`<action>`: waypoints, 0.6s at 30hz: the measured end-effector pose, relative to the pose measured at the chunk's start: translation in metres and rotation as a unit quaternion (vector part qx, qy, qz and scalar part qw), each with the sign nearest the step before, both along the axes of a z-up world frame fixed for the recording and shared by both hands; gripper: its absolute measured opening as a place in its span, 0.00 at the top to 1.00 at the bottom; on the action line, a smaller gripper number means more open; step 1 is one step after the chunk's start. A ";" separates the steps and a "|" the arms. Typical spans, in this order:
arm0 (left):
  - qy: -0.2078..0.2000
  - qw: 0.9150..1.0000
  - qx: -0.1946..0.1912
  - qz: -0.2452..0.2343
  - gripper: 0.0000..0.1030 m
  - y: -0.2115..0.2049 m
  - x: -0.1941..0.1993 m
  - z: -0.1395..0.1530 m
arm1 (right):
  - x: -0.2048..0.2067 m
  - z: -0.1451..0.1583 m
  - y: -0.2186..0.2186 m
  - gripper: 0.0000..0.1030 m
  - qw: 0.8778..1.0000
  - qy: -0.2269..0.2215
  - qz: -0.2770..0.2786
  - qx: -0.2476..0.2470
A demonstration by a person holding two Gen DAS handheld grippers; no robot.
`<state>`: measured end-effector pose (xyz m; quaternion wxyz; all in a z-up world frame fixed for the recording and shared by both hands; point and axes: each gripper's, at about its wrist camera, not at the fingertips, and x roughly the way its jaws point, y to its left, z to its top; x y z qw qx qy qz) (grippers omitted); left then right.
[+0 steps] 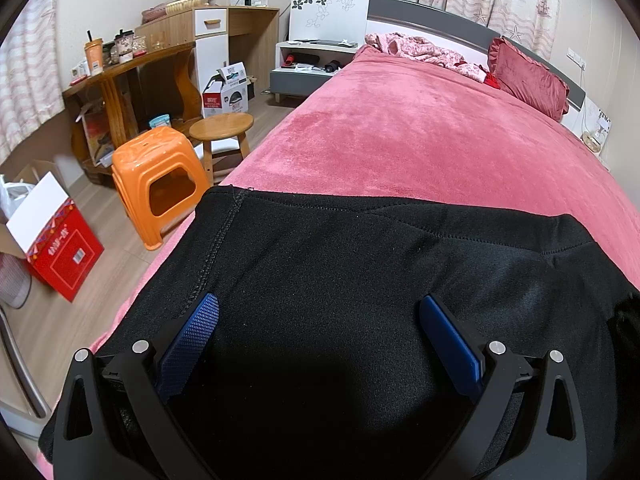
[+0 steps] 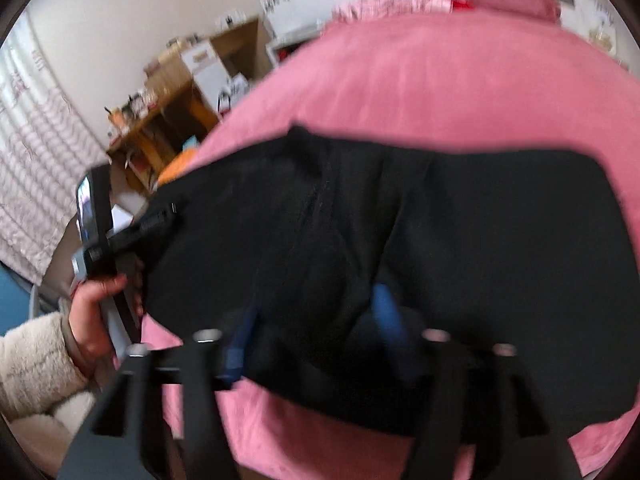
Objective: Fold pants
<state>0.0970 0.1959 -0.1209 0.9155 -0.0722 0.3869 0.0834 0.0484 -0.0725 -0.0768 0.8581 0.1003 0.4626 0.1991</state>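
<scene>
Black pants (image 1: 360,280) lie in a folded stack on the pink bed cover (image 1: 420,128), near its front left edge. My left gripper (image 1: 320,316) is open, its blue pads (image 1: 200,332) spread wide just above the pants, holding nothing. In the blurred right wrist view the pants (image 2: 460,240) fill the middle. My right gripper (image 2: 320,312) is open over their near edge, with a blue pad (image 2: 386,312) against the cloth. The left gripper's body (image 2: 100,232) and the hand holding it show at the pants' left edge.
An orange plastic stool (image 1: 160,176) and a round wooden stool (image 1: 222,128) stand on the floor left of the bed. A red box (image 1: 60,256), a wooden desk (image 1: 152,64) and a nightstand (image 1: 308,68) are beyond. A red pillow (image 1: 528,76) and pink clothes (image 1: 420,50) lie at the headboard.
</scene>
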 end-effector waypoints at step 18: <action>0.019 0.935 -0.231 -0.269 0.03 -0.152 -0.013 0.044 | 0.021 0.036 -0.139 0.44 0.978 -0.083 -0.191 0.026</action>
